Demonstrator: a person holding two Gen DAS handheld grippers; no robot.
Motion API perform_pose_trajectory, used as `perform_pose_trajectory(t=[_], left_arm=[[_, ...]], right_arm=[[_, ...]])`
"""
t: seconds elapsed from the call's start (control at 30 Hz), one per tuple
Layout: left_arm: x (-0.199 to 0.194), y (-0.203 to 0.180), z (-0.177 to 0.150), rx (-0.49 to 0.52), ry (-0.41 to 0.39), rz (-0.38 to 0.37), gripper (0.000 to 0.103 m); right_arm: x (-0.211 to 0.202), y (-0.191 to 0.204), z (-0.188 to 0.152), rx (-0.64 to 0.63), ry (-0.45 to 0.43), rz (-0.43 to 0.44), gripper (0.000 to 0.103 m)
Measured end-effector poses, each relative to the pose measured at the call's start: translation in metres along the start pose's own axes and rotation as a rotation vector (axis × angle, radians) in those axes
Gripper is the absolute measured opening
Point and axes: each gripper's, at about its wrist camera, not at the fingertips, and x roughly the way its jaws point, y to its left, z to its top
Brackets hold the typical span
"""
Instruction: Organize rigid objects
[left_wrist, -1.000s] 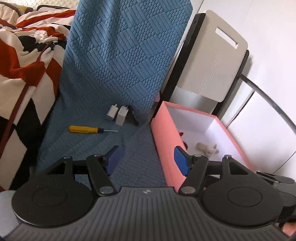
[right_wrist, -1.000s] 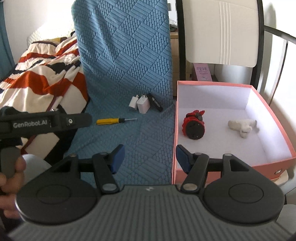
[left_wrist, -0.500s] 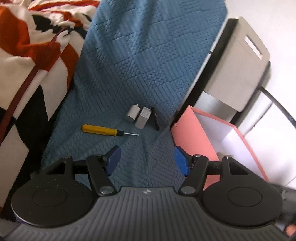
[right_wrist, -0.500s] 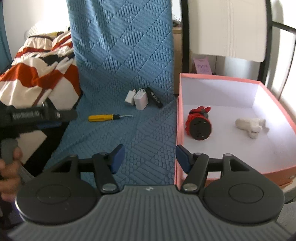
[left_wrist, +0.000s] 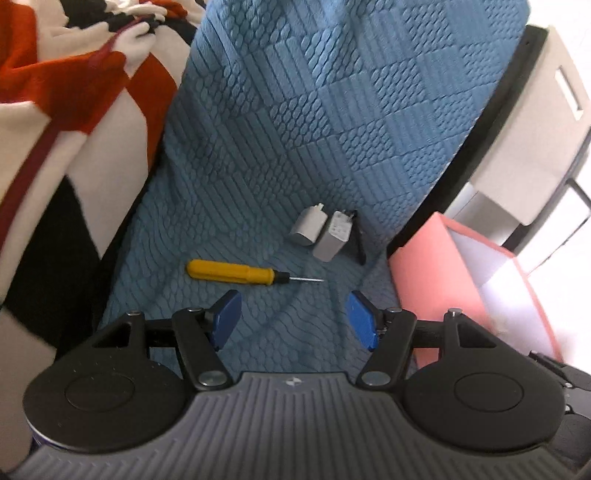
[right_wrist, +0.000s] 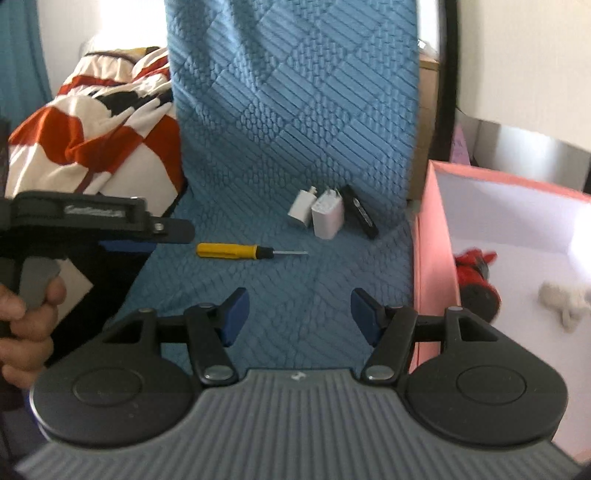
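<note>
Covering most of both views, a blue quilted mat (left_wrist: 303, 122) runs down from an upright backing and spreads flat toward the cameras. To its left lies a rumpled blanket (right_wrist: 92, 133) in red, white and black. To its right stands a pink box (right_wrist: 436, 266) with a white inside, its near wall just beside the mat's edge. Behind the box leans a pale board (left_wrist: 532, 122) with a slot handle, edged by a black frame.

Inside the box, seen from the right wrist, a red and black toy (right_wrist: 476, 280) lies near the left wall, and a small whitish figure (right_wrist: 563, 301) sits apart to its right; both are blurred.

On the flat part of the mat, a yellow-handled screwdriver (left_wrist: 236, 272) lies sideways, tip pointing toward the box. Beyond it, close together in a row, are two white chargers (left_wrist: 321, 232) and a slim black bar (right_wrist: 360, 216) leaning at their right side.

Hovering above the mat just short of the screwdriver, the left gripper (left_wrist: 291, 319) has its blue pads apart with nothing between them. In the right-wrist view a hand (right_wrist: 26, 325) grasps its handle. The right gripper (right_wrist: 299, 315) is likewise parted and empty, over bare mat near the box.
</note>
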Motion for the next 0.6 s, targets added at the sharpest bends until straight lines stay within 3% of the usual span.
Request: perform_pose_trajectory(t=[0.27, 0.47, 0.6], left_arm=[[0.045, 0.01, 0.037, 0.031, 0.044, -0.006, 0.069], [0.081, 0.032, 0.06, -0.032, 0.076, -0.01, 0.068], [0.111, 0.038, 0.07, -0.049, 0.1, -0.013, 0.068]], right_arm=[[0.036, -0.007, 0.018, 0.015, 0.05, 0.031, 0.063], [0.063, -0.013, 0.038, -0.004, 0.047, 0.024, 0.062], [0.094, -0.021, 0.047, 0.049, 0.097, 0.058, 0.058]])
